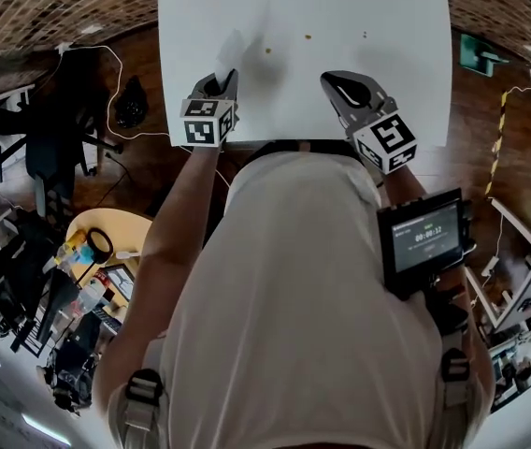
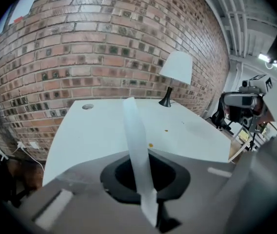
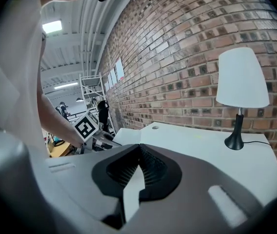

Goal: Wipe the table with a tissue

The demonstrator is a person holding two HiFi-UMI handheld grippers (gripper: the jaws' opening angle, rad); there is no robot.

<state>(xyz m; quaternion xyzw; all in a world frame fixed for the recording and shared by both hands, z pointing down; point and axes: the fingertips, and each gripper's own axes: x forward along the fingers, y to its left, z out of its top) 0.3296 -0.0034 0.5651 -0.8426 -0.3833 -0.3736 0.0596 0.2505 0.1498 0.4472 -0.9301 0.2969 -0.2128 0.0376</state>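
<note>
The only writing is on the little screen (image 1: 424, 235) strapped to the person's right arm. Its white numbers look like 00:00:12, and the words above them are too small to read. Each cube (image 1: 209, 122) carries black and white square patterns, not letters. Both arms reach forward over the near edge of the white table (image 1: 340, 7). The left gripper (image 1: 221, 84) tips down toward the table top. Its jaws are squeezed together on a thin white strip, the tissue (image 2: 136, 140), which sticks up out of them. The right gripper (image 1: 336, 82) points flatter. Its jaws are squeezed together too, on a small white flap (image 3: 132, 186); I cannot tell what that is. Tiny brown spots (image 2: 150, 145) sit on the table.
</note>
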